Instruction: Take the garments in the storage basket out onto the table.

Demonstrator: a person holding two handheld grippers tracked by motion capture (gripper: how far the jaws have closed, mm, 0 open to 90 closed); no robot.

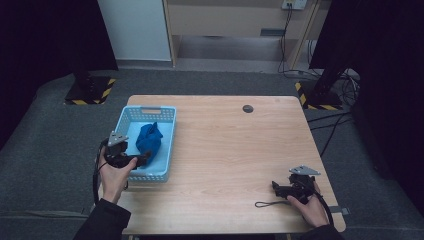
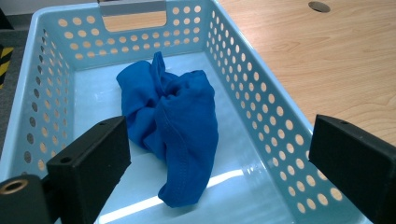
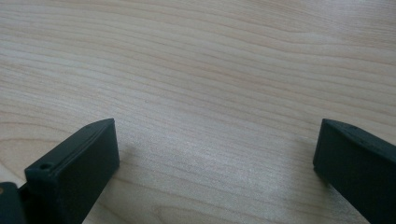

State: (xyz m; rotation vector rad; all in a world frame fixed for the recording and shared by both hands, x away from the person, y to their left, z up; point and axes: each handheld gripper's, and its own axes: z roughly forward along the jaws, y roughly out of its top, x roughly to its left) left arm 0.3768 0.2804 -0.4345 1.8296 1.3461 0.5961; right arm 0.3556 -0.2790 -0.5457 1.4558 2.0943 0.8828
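A crumpled blue cloth (image 1: pixel 149 140) (image 2: pixel 175 126) lies in a light blue perforated basket (image 1: pixel 131 118) (image 2: pixel 254 93) at the table's left side. My left gripper (image 1: pixel 143 160) (image 2: pixel 219 161) hovers over the basket's near end, open, its jaws wide apart on either side of the cloth's near tip without touching it. My right gripper (image 1: pixel 276 188) (image 3: pixel 217 156) rests low at the table's front right, open, with bare wood between its jaws.
A small dark round grommet (image 1: pixel 247 108) (image 2: pixel 319 6) sits near the table's (image 1: pixel 235 150) far edge. A thin black cord loop (image 1: pixel 267 204) lies by the right gripper. Black stands with striped bases (image 1: pixel 90 92) flank the table on the floor.
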